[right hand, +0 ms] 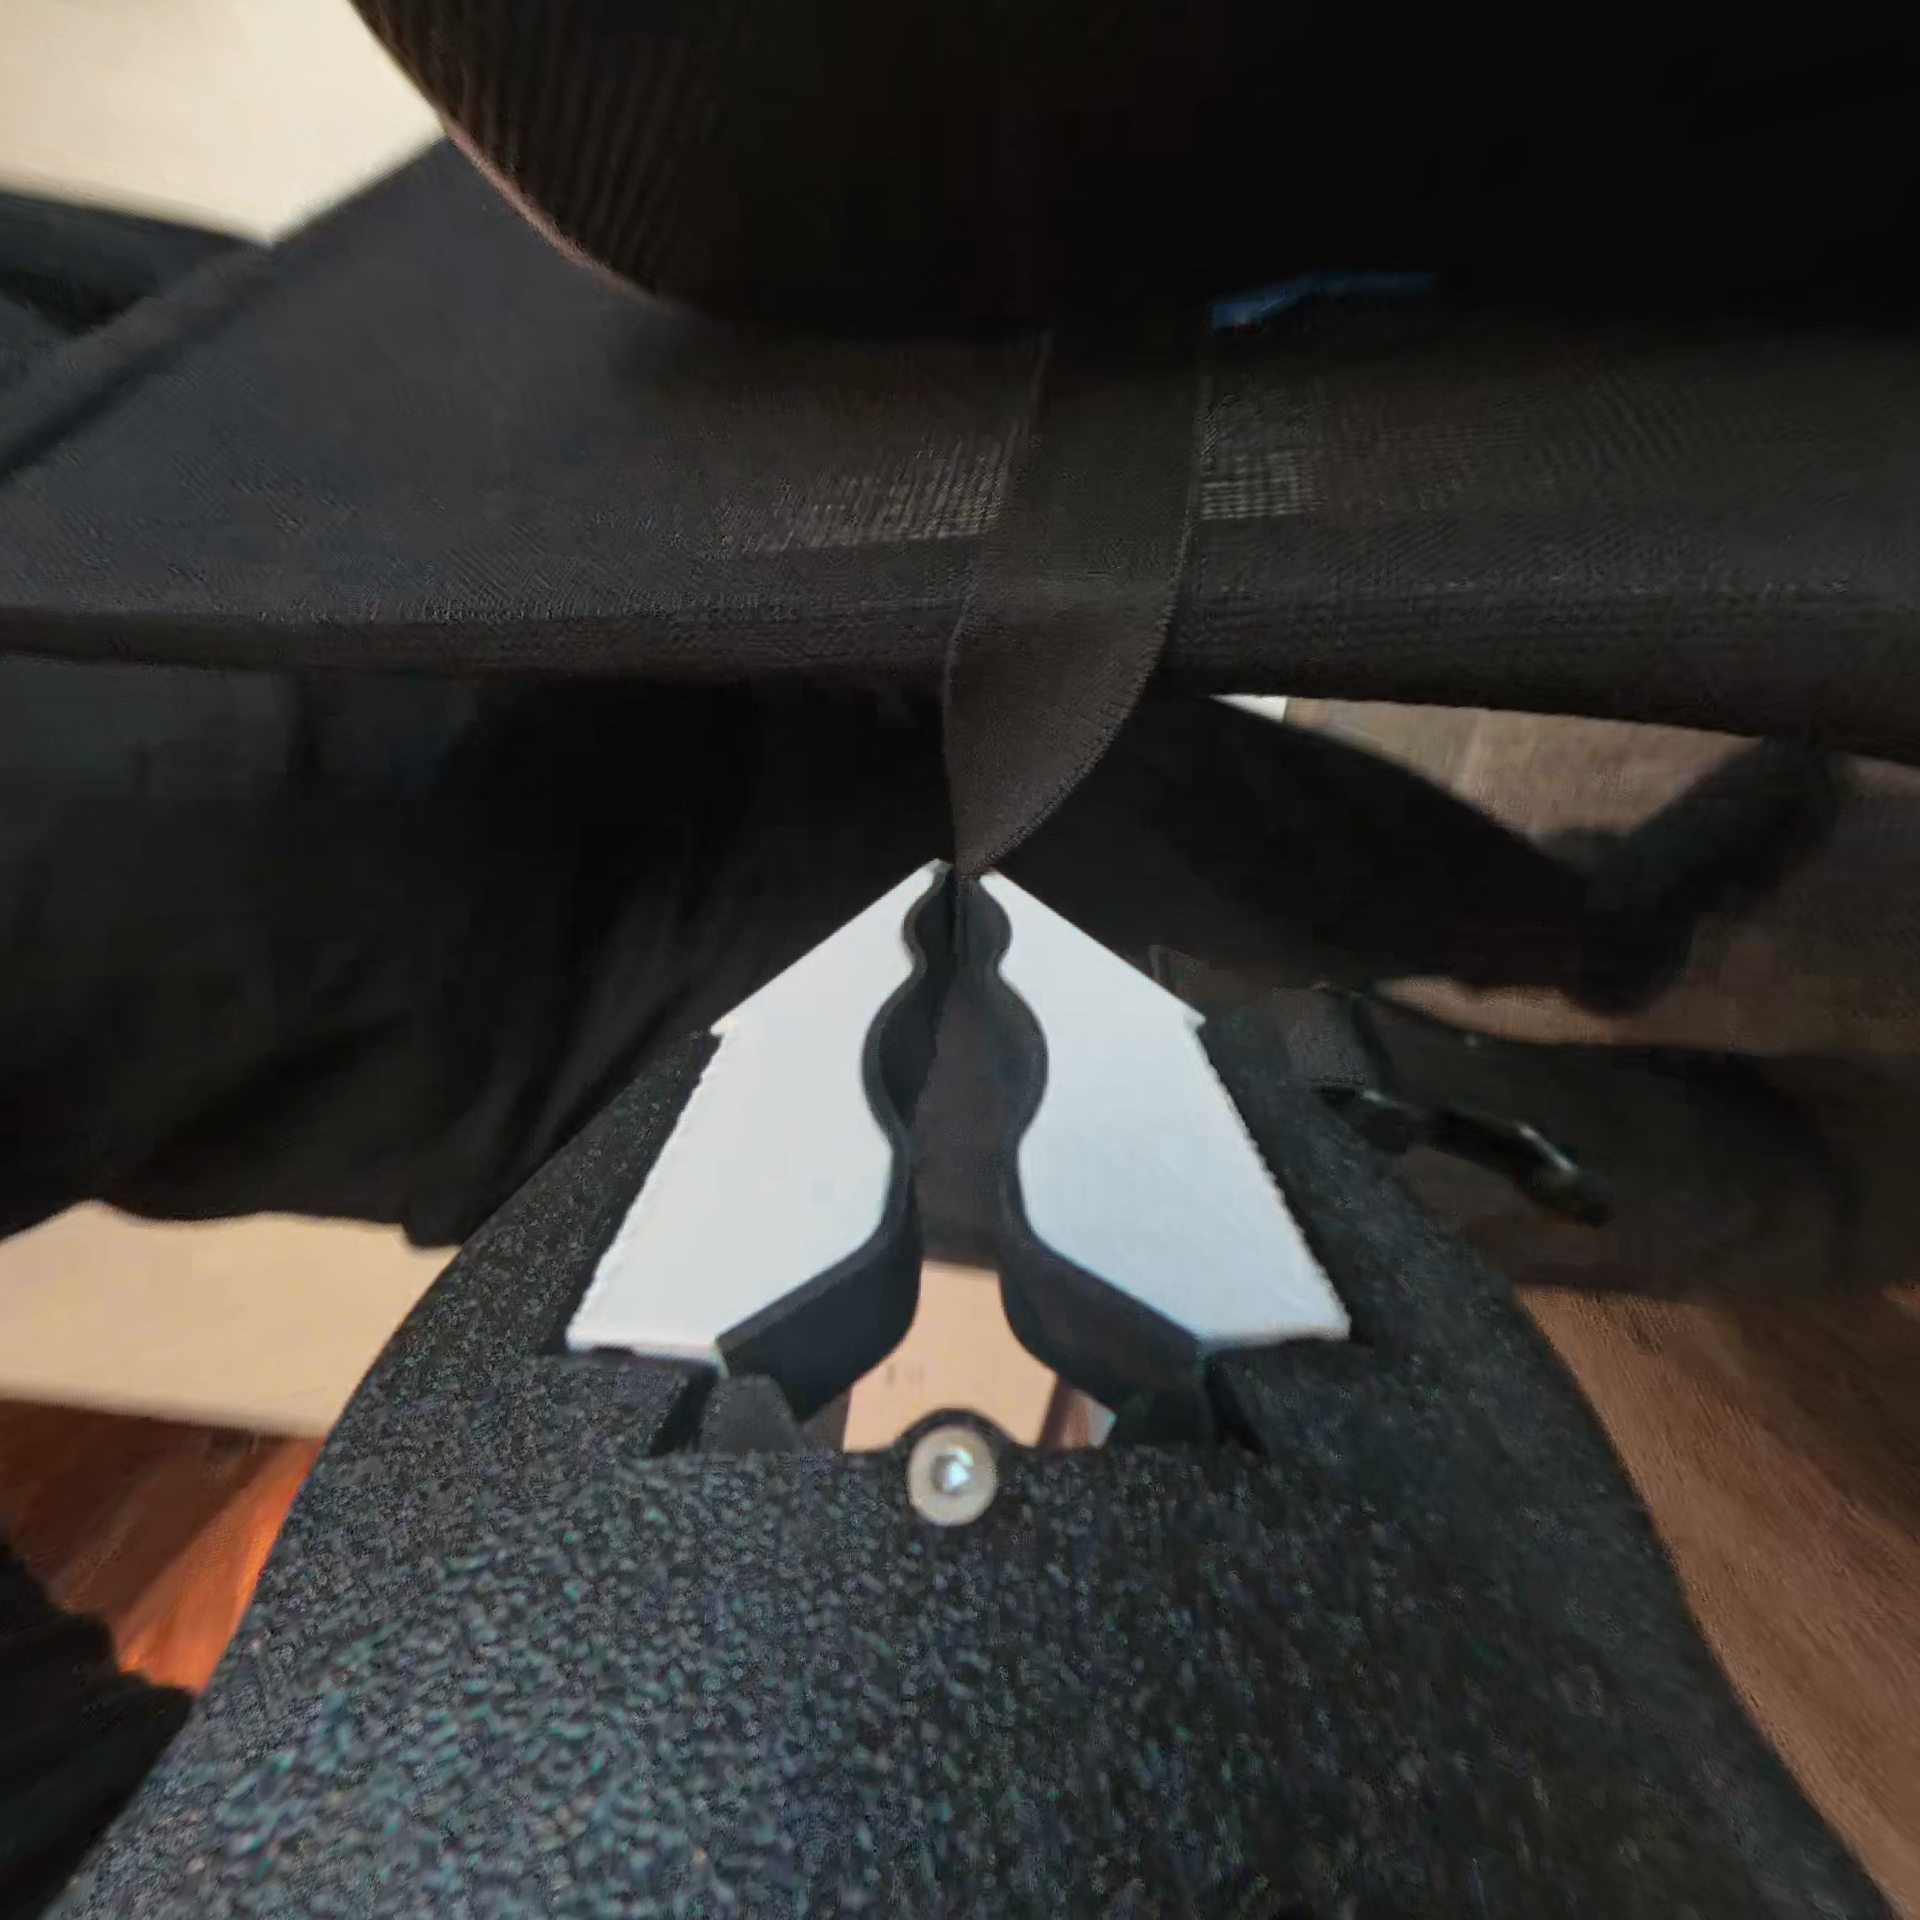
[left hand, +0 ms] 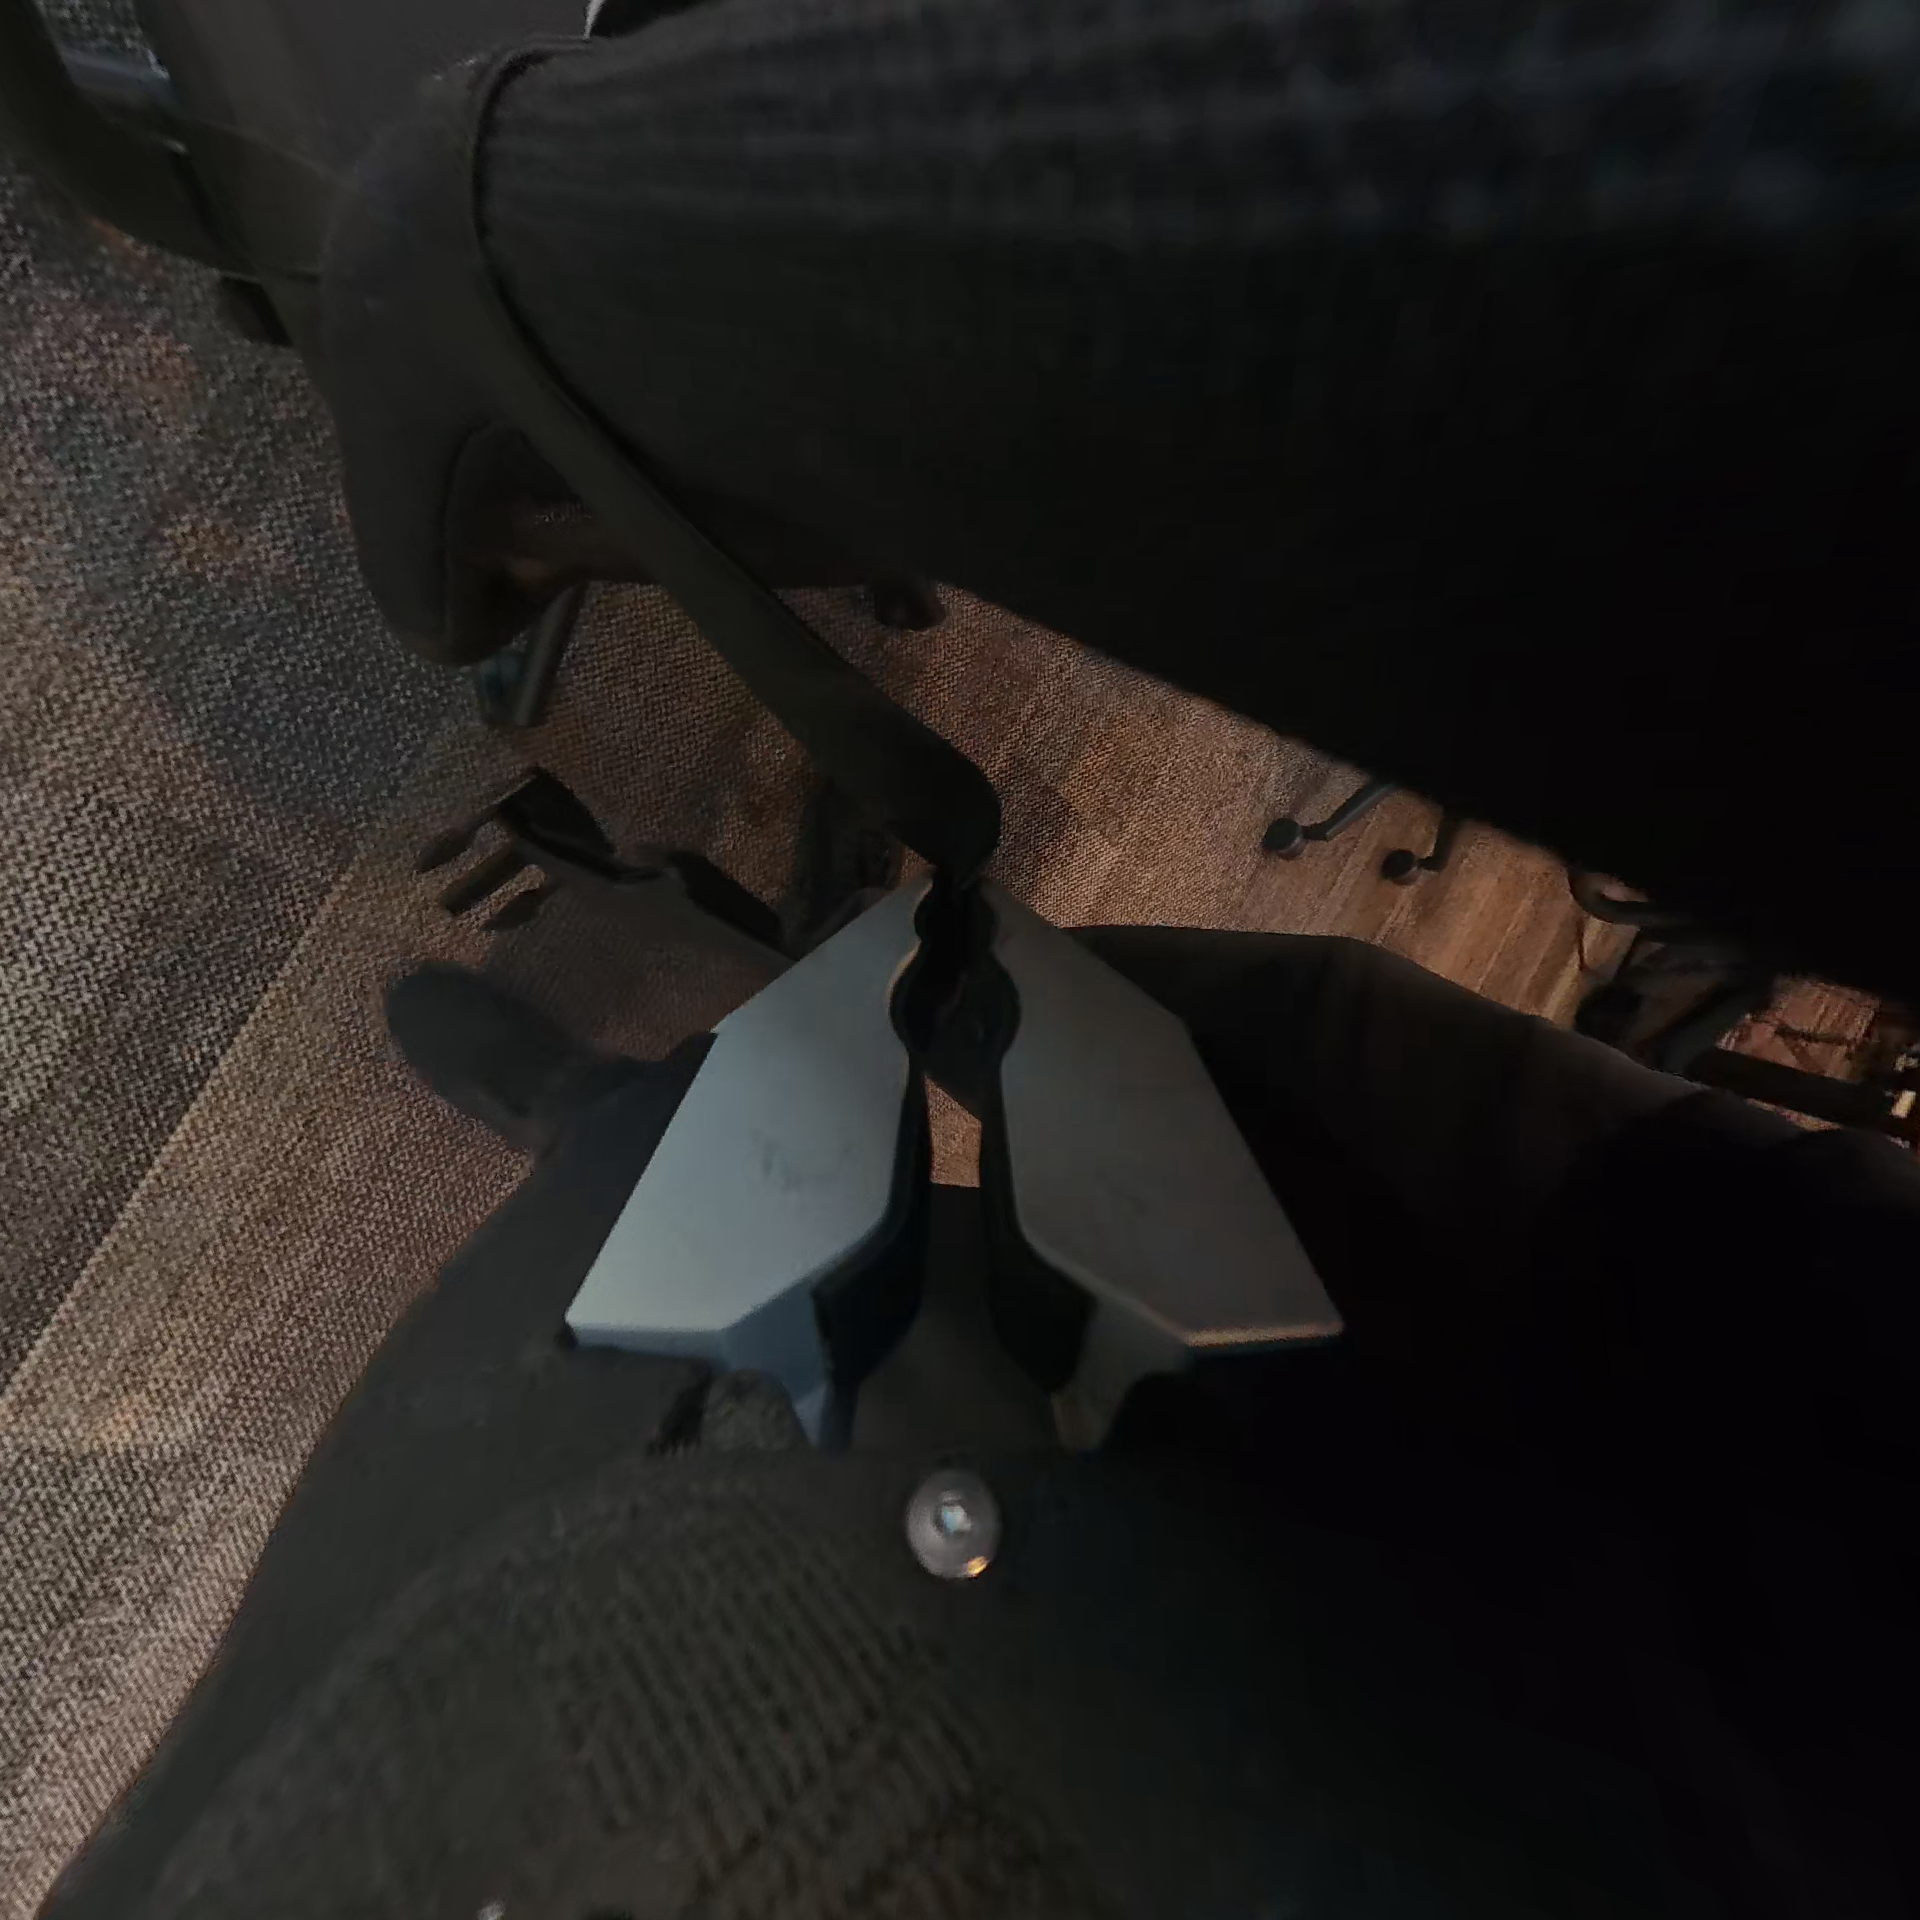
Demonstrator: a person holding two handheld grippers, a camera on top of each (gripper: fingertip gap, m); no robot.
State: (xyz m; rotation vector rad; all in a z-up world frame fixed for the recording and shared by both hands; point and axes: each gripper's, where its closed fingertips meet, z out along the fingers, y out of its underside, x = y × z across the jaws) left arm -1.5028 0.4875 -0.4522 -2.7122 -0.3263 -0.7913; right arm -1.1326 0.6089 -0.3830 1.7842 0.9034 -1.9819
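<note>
I find my left gripper [left hand: 956,896] closed on a black strap [left hand: 727,623] of the black bag [left hand: 1195,312]. My right gripper [right hand: 956,878] pinches the bag's webbing loop [right hand: 1070,623], directly ahead.

left hand-held gripper [left hand: 954,894] pinched closed, right hand-held gripper [right hand: 954,878] likewise

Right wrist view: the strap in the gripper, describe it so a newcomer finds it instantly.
Start at the wide black fabric panel spanning the picture. A flat black webbing strap crosses it at centre and tapers down to the right gripper, shut on its folded end. It alone has a smooth sheen; the panel looks coarsely woven.
</note>
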